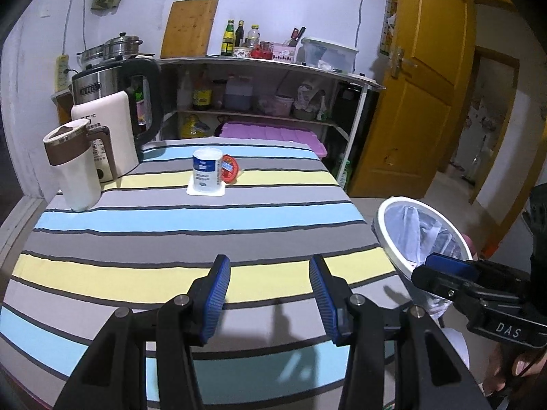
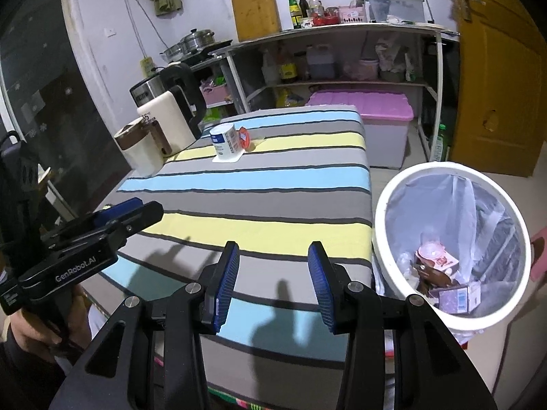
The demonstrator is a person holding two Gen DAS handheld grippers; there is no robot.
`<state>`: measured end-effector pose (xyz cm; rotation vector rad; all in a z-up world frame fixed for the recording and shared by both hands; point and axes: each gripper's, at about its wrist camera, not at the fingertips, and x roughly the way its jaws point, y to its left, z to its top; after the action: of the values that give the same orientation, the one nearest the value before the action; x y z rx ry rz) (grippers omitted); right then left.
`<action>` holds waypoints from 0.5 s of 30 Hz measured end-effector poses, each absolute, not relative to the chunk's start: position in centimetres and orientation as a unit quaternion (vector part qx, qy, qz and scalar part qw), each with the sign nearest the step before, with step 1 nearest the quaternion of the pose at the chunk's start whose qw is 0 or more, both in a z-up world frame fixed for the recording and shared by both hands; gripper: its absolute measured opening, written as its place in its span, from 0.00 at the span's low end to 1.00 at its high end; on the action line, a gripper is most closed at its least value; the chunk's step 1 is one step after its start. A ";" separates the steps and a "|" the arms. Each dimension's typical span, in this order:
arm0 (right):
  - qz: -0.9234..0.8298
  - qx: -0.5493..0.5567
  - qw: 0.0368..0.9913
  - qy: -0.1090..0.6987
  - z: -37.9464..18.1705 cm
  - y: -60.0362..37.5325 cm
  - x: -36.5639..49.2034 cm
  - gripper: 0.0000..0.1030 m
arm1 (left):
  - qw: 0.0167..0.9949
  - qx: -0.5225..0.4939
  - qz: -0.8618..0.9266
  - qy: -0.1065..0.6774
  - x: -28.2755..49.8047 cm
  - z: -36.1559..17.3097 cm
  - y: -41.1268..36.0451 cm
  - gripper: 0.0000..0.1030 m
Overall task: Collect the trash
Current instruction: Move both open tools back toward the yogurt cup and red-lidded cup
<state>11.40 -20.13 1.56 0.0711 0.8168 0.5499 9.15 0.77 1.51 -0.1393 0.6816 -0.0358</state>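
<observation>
The left gripper (image 1: 270, 294) hangs over the near edge of the striped table (image 1: 191, 235), jaws apart and holding nothing. The right gripper (image 2: 273, 283) does likewise, pads parted over bare cloth. Far across the table stands a white-and-blue cup (image 1: 206, 170) on a white square base, with a red-lidded tub (image 1: 229, 168) touching its right side. The print on both is too small to read. Only the right wrist view looks down into the white bin (image 2: 383, 205) beside the table, showing cartons inside its clear liner; the left view cuts it off behind the other gripper.
</observation>
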 end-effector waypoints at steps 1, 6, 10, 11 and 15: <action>0.265 0.032 0.880 0.393 1.5 -19.8 11.7 0.42 | 0.940 -0.068 -0.015 0.334 9.3 1.5 1.0 0.46; 0.266 0.022 0.879 0.395 1.7 -18.4 12.8 0.42 | 0.938 -0.075 0.004 0.338 10.3 1.1 2.8 0.46; 0.270 0.018 0.878 0.395 1.8 -17.1 14.0 0.42 | 0.938 -0.079 0.016 0.337 11.0 1.0 4.1 0.46; 0.271 0.017 0.878 0.395 1.8 -16.6 14.4 0.42 | 0.938 -0.079 0.019 0.338 11.2 1.0 4.5 0.46; 0.278 0.014 0.875 0.395 1.7 -15.4 15.4 0.42 | 0.937 -0.080 0.029 0.340 11.9 0.8 5.6 0.46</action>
<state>15.39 -15.44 1.68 0.0301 0.8241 0.5811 11.94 5.62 0.83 -0.1633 0.6946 0.0596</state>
